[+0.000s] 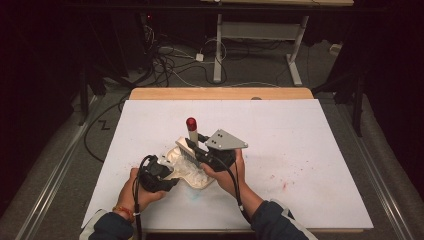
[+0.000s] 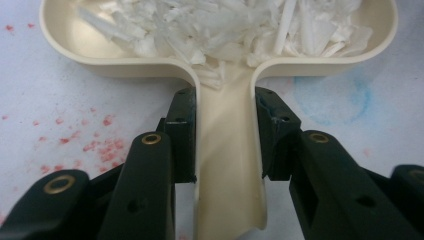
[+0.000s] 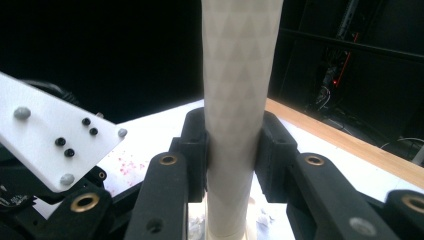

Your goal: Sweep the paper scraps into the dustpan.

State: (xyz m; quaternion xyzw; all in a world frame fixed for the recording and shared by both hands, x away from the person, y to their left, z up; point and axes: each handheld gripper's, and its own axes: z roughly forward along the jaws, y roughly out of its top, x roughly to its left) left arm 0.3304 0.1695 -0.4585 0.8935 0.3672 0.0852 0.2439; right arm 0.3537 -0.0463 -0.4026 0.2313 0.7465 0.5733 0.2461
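A cream dustpan (image 1: pixel 192 175) lies on the white table sheet, and its pan (image 2: pixel 70 45) holds a heap of white shreds (image 2: pixel 210 25). My left gripper (image 2: pixel 225 100) is shut on the dustpan's flat handle (image 2: pixel 225 165), one pad on each side. In the high view that left gripper (image 1: pixel 167 172) is at the pan's near left. A brush (image 1: pixel 191 135) with a red cap (image 1: pixel 191 122) stands upright over the pan's far edge, bristles down. My right gripper (image 1: pixel 196 143) is shut on its pale patterned handle (image 3: pixel 237 75), seen in close-up with the right gripper (image 3: pixel 234 125) clamped around it.
Red specks (image 1: pixel 285 182) dot the white sheet to the right of the pan, and a faint blue smudge (image 2: pixel 332 97) lies beside it. A wooden table edge (image 1: pixel 220 93) runs along the far side. Beyond it are floor cables and a desk's legs (image 1: pixel 217 50).
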